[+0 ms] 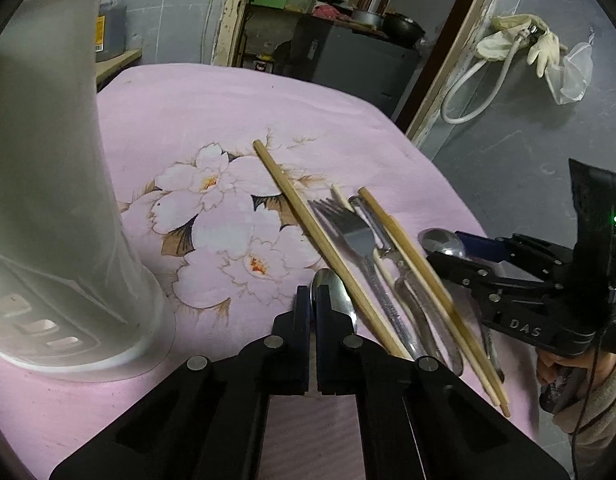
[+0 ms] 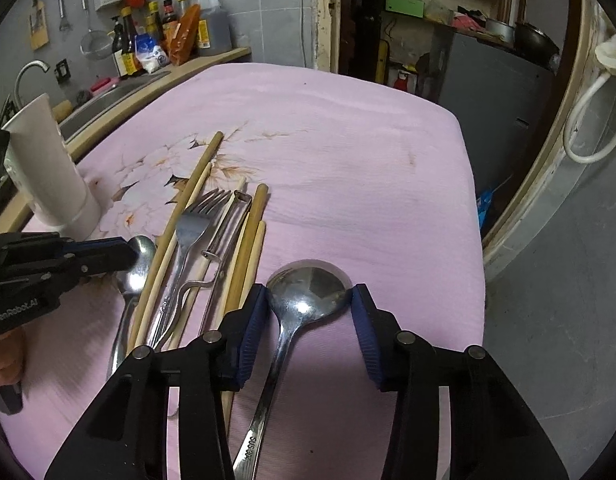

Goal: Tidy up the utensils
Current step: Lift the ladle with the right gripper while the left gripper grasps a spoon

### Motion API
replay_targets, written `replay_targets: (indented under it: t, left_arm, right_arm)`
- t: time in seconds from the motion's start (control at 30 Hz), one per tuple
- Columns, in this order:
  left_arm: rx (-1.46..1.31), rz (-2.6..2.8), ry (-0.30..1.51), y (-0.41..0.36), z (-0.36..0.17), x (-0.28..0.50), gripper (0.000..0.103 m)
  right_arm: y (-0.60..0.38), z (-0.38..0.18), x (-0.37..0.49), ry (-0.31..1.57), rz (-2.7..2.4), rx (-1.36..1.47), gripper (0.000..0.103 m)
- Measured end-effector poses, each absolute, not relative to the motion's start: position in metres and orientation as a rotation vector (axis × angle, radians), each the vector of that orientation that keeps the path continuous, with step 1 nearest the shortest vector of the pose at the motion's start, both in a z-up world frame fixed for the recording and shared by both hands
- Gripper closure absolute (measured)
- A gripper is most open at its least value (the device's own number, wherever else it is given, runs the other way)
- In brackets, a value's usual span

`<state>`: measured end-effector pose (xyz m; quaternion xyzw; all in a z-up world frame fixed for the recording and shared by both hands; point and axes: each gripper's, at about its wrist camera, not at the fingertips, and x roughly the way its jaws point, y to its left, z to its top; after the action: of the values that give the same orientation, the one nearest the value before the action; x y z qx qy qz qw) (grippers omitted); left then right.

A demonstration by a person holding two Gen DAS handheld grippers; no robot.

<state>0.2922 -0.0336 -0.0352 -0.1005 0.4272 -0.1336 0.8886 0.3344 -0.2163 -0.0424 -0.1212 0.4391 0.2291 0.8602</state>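
Your left gripper (image 1: 312,300) sits closest in the left wrist view, jaws pinched narrow on the bowl of a small spoon (image 2: 138,262), which lies on the pink flowered cloth (image 1: 236,96). Left of it stands the white utensil holder (image 1: 56,184), tall, upright, base on the cloth, blurred up close. Right of the small spoon lies the utensil pile: long chopsticks (image 1: 308,224), a fork (image 1: 349,232), a bent wire tool (image 2: 224,240), more chopsticks (image 1: 411,260), all roughly parallel and touching or overlapping. Cannot tell how many chopsticks in all.

Your right gripper (image 2: 309,312) is at the pile's right edge. Its jaws are half open and straddle the bowl of the large spoon (image 2: 308,292); the blue pads (image 2: 365,332) look right at the bowl's edges, but you cannot tell if they press. The large spoon lies flat on the cloth, handle running back under the gripper, apart from the pile.

Far left in the right wrist view, sink (image 2: 108,98) and bottles (image 2: 164,36) are behind the table.
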Motion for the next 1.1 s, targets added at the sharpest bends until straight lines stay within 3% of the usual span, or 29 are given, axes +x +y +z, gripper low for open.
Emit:
replay_targets:
  t: [0.33,0.73,1.1]
  left_arm:
    - [-0.185,-0.276,0.696,-0.034,-0.010,0.263,0.103]
    - [-0.145,-0.179,0.360,-0.031,0.023,0.205,0.103]
    - [-0.157,-0.155,0.255,-0.004,0.059,0.183,0.103]
  right_arm:
    - [-0.212,-0.034,0.296,0.762,0.444,-0.315,0.063]
    - [-0.214,0.005,0.214,0.288,0.337,-0.317,0.063]
    - [-0.197,0.048,0.196,0.056,0.305,-0.308,0.063]
